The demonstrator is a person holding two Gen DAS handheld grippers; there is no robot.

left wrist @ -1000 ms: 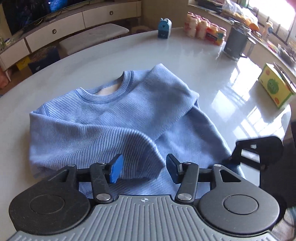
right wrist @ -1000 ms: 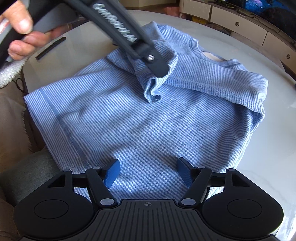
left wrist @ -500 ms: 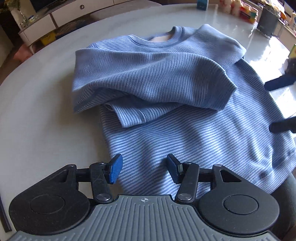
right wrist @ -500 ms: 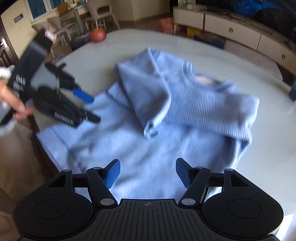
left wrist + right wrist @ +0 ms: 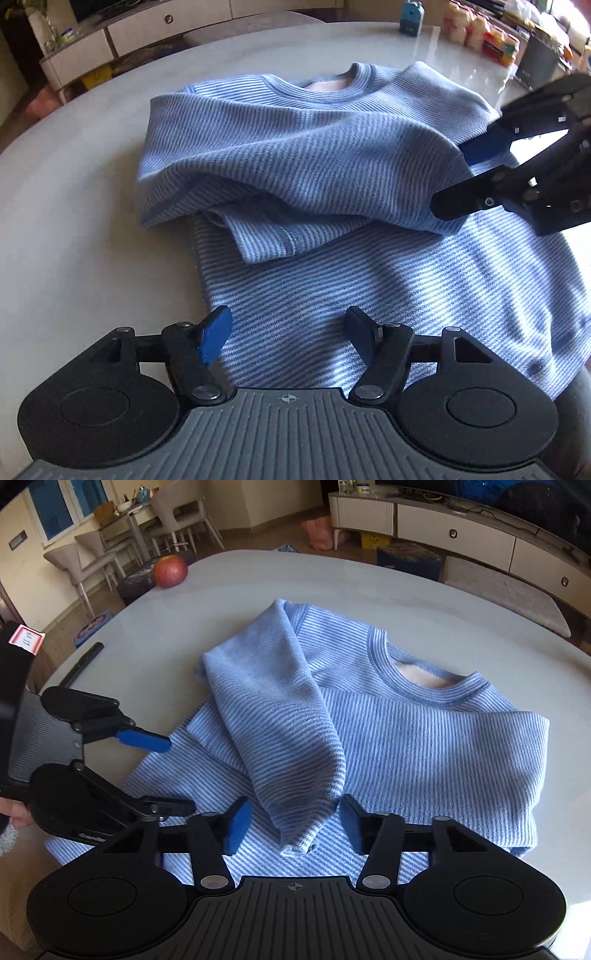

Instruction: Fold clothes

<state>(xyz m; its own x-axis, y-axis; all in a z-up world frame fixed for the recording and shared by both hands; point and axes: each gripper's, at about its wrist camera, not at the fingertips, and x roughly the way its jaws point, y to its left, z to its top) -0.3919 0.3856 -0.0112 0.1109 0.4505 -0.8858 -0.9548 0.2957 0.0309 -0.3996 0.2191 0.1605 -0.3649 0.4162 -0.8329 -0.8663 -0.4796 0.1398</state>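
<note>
Lying on the white round table, the blue striped sweater sits toward the table's near edge, its hem hanging slightly over that edge and its collar pointing toward the far edge. Both sleeves are folded in across the chest: one sleeve runs diagonally down over the front, its cuff ending low on the body.

The left gripper hangs over the hem at the sweater's left side edge, jaws opening, with striped cloth under the gap but neither blue pad pressing on it; it is released. In the right wrist view it shows at the table's left edge, spread apart above the fabric.

The right gripper has the sleeve cuff between its jaws, which are closing; a gap still shows on each side of the cuff, so nothing is clamped. From the left wrist view it reaches in from the right, its fingers straddling the folded sleeve's end.

An apple rests near the table's far left edge.
</note>
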